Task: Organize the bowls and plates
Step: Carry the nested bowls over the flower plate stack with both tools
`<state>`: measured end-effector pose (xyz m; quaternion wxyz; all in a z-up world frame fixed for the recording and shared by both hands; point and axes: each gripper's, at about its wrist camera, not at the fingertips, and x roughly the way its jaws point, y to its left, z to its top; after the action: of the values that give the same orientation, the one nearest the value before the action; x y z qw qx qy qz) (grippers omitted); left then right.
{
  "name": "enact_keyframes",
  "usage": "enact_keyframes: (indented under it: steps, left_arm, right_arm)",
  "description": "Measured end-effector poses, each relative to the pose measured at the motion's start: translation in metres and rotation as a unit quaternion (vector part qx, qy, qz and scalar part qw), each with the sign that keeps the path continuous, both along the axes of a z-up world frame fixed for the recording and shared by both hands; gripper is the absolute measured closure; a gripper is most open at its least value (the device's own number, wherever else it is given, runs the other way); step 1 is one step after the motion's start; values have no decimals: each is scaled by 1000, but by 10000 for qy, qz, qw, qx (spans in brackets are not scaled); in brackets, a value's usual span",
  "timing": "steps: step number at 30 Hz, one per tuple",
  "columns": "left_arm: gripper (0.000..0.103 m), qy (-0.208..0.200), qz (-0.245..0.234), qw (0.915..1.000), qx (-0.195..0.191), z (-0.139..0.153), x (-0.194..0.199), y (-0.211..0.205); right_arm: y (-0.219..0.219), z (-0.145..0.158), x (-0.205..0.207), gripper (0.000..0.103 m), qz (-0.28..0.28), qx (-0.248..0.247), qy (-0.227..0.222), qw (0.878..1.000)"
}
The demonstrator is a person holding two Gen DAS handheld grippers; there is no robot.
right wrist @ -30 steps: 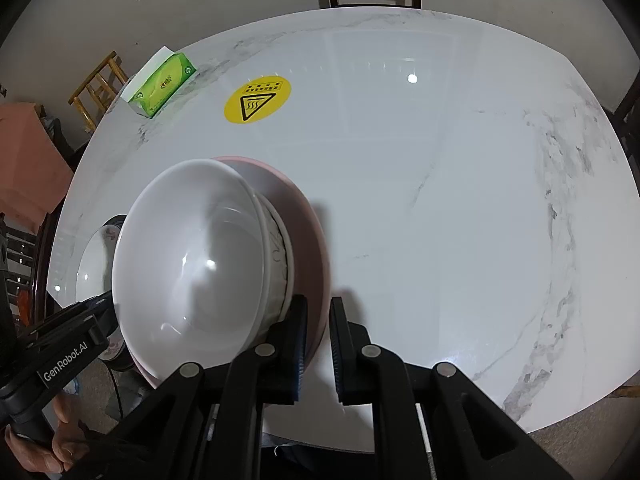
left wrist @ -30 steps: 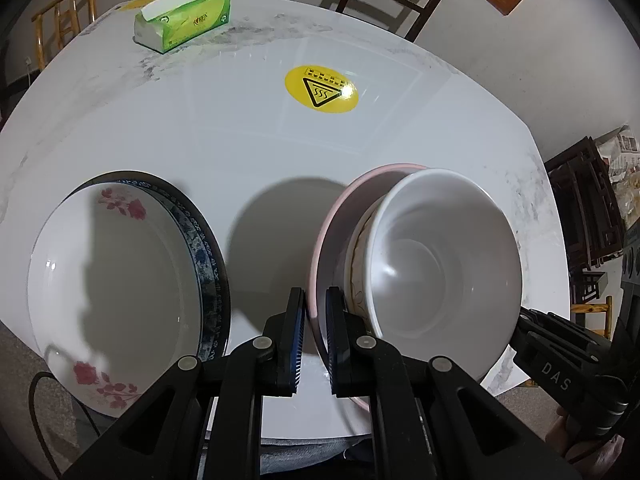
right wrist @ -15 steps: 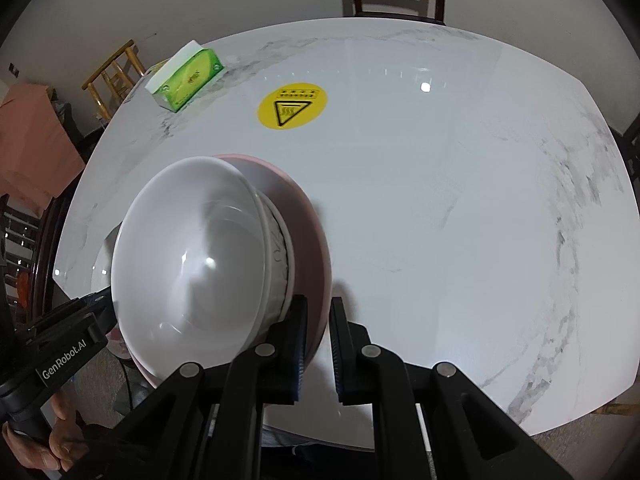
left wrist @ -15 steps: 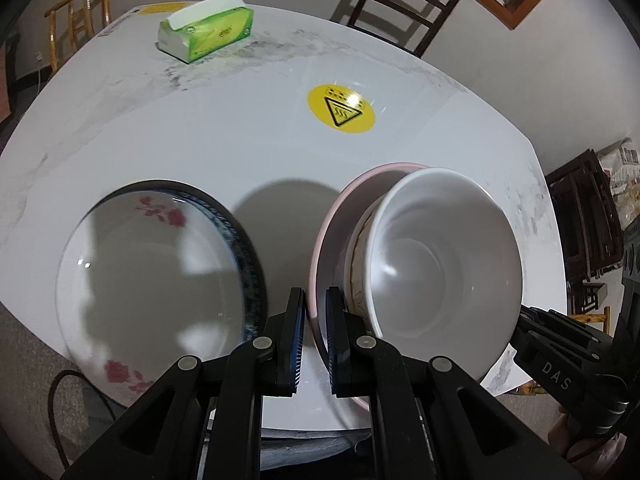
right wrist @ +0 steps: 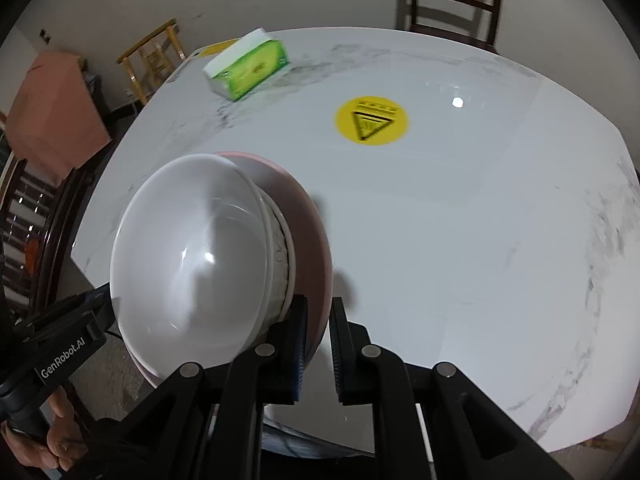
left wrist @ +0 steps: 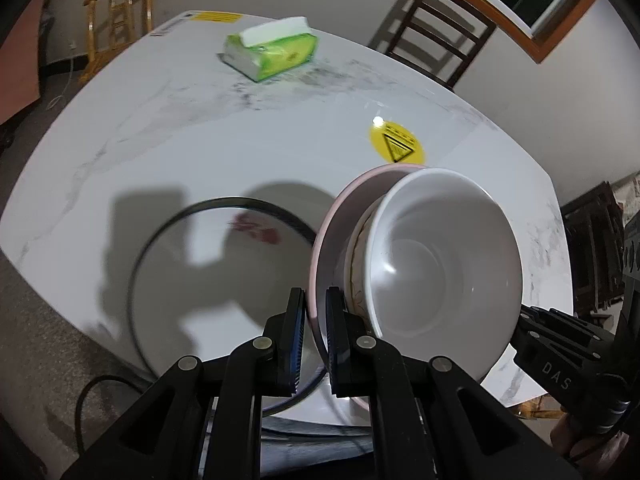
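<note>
A pink plate [left wrist: 326,236] carries a patterned bowl [left wrist: 354,268] with a white bowl [left wrist: 444,252] nested in it. My left gripper [left wrist: 316,336] is shut on the plate's left rim. My right gripper [right wrist: 318,340] is shut on its right rim [right wrist: 316,240]; the white bowl [right wrist: 192,256] fills that view's left. The stack is held in the air above the table, tilted. A white plate with red flowers and a dark blue rim [left wrist: 216,276] lies on the table to the left, under the stack's edge.
A white marble table [right wrist: 460,240] with a yellow warning sticker [right wrist: 372,120] and a green tissue pack [right wrist: 248,66] at the far side. Wooden chairs [left wrist: 434,28] stand around it. The table's near edge runs just below the grippers.
Both grippers have carried the stack to the left and up, toward the flowered plate. That plate now sits closer under the stack. The grip on the pink plate is unchanged.
</note>
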<state>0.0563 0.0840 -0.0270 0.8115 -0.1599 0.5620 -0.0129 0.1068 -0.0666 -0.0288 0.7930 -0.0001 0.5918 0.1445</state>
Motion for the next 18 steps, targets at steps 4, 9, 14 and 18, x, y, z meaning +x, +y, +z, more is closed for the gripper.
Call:
enact_keyframes:
  steps: [4,9,14,18]
  left_arm:
    - [97,-1,192,9998,67,2,-6,22]
    - [97,1,403,9991,146,1,-15,47]
    - [97,95,607,9980,121,-7,-21,71]
    - [97,141,684,9975,138,-12,-24,84]
  right_arm:
    - [26,1,4,91,213,30,20,9998]
    - [54,-3,7,91,437,103,123,9989]
    - [79,-14,8,91,587,72,244,9980]
    - [91,-20,8,91,643,60,317,9974]
